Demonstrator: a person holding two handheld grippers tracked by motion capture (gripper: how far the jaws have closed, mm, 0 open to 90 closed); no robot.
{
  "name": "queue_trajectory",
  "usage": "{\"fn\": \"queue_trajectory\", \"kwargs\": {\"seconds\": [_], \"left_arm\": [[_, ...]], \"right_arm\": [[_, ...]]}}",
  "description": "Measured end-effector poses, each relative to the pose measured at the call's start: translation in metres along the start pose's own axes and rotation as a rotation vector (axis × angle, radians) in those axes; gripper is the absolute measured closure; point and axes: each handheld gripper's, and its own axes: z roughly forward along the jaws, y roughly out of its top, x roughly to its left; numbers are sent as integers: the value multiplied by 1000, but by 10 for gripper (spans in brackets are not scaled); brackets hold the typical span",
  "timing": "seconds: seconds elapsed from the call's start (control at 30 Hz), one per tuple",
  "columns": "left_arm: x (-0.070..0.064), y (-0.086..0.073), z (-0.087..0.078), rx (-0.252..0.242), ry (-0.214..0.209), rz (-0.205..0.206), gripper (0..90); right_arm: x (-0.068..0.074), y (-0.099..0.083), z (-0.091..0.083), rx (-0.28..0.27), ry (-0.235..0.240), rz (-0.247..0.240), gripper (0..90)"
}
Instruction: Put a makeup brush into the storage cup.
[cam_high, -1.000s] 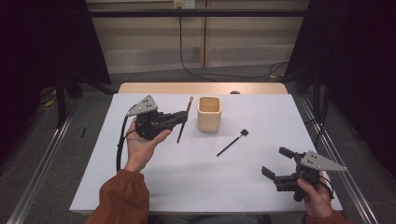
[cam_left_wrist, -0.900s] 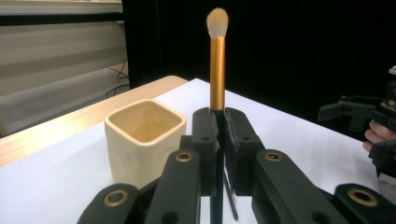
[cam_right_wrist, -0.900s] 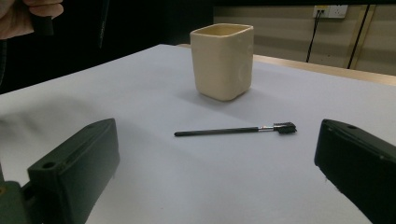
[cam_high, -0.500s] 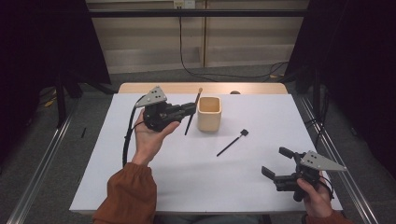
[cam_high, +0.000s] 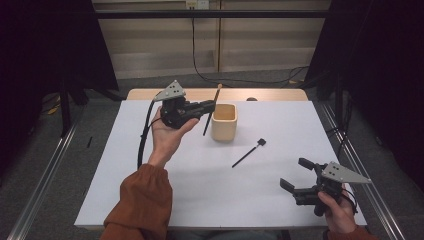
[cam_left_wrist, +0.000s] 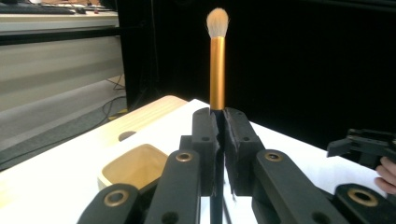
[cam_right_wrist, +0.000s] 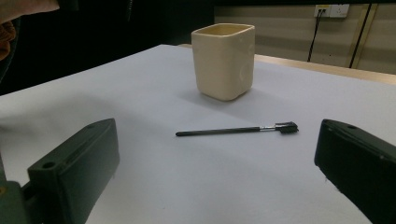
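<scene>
My left gripper (cam_high: 210, 106) is raised just left of a cream square cup (cam_high: 224, 121) and is shut on a makeup brush (cam_high: 214, 105). The brush stands almost upright, its gold ferrule and pale bristles (cam_left_wrist: 217, 60) rising above my closed jaws, its black handle hanging below beside the cup (cam_left_wrist: 135, 166). A thin black brush with a small comb head (cam_high: 248, 152) lies flat on the white table, right of the cup. My right gripper (cam_high: 296, 176) rests open near the table's front right corner, facing that thin brush (cam_right_wrist: 236, 130) and the cup (cam_right_wrist: 224, 60).
The white sheet (cam_high: 125, 175) covers a wooden table whose bare edge (cam_high: 270, 94) shows at the back. Metal rails (cam_high: 45, 175) run along both sides on the floor. Cables hang from a wall socket behind.
My left gripper has carried the makeup brush right and toward the back, up beside the cup, turning it more upright. The right gripper has stayed in place, open.
</scene>
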Motion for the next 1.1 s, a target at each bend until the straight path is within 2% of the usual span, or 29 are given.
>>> {"fn": "queue_trajectory", "kwargs": {"seconds": [0.4,0.7,0.87,1.0,1.1], "left_arm": [[11,6,19,11,14,8,838],[19,15,28,-18,21,1,838],[21,21,37,-10,37,24,838],[25,24,40,-13,46,19,838],[30,25,46,-6,70,20,838]], "right_arm": [[0,0,0,3,4,1,0],[0,0,-1,2,3,1,0],[0,0,-1,2,2,1,0],[0,0,-1,3,4,3,0],[0,-1,-1,4,3,0,0]]}}
